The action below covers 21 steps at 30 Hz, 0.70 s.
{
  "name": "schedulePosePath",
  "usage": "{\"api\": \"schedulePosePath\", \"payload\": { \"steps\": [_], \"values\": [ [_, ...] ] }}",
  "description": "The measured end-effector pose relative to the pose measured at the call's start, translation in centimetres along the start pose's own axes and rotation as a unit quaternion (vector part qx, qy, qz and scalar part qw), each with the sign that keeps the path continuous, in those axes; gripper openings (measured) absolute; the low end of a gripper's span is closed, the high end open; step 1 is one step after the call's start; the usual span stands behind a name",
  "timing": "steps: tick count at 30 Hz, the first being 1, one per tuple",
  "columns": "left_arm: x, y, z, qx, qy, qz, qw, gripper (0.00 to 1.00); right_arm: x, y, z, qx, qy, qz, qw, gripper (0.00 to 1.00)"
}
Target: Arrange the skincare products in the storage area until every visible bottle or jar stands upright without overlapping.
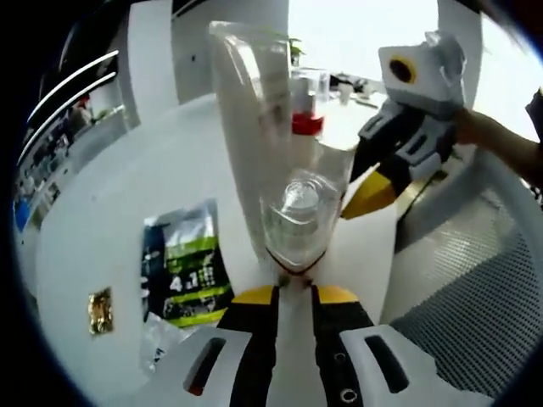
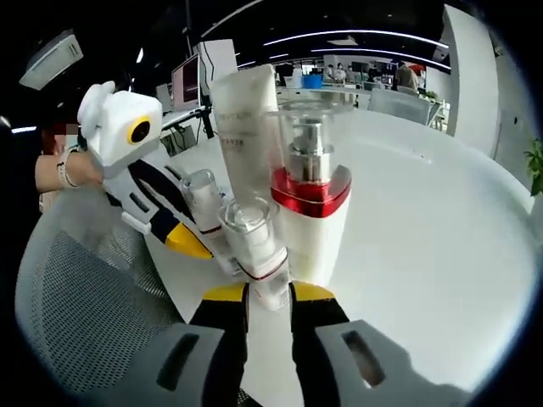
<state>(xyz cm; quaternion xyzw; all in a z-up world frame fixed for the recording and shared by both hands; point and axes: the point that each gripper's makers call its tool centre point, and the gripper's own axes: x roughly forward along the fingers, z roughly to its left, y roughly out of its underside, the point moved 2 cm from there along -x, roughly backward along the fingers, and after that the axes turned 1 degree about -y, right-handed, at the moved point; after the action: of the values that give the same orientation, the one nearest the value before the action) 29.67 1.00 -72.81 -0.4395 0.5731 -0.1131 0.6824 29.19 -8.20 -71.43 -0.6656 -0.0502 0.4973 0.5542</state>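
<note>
Small clear bottle (image 2: 254, 246), lower centre of the frame beside the red-collared pump bottle (image 2: 310, 212), was clamped by the right gripper (image 2: 267, 292) and another clear bottle (image 1: 297, 216) by the left gripper (image 1: 293, 292); judged light, rigid, slippery, best gripped mid-body.

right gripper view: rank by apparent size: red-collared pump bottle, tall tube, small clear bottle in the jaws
1. red-collared pump bottle
2. tall tube, partly hidden behind the pump bottle, so 1 and 2 are close
3. small clear bottle, smallest though nearest, gripped by the right gripper
</note>
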Motion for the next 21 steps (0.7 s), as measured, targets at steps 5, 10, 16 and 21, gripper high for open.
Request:
{"api": "schedulePosePath", "payload": {
  "steps": [5, 10, 16, 21],
  "values": [
    [0.3, -0.4, -0.2, -0.016, 0.005, -0.004, 0.9998, 0.11, 0.0, 0.1, 0.0, 0.002, -0.001, 0.002, 1.0, 0.18],
    [0.7, -0.8, -0.4, -0.027, 0.004, -0.011, 0.9996, 0.09, 0.0, 0.2, 0.0, 0.003, -0.001, 0.003, 1.0, 0.17],
    [0.9, -1.0, -0.7, -0.032, 0.004, -0.012, 0.9994, 0.08, 0.0, 0.2, -0.1, 0.003, -0.001, 0.003, 1.0, 0.17],
    [1.1, -1.0, -1.0, -0.042, 0.01, -0.014, 0.999, 0.06, 0.0, 0.2, 0.0, 0.0, -0.003, 0.005, 1.0, 0.17]
  ]
}}
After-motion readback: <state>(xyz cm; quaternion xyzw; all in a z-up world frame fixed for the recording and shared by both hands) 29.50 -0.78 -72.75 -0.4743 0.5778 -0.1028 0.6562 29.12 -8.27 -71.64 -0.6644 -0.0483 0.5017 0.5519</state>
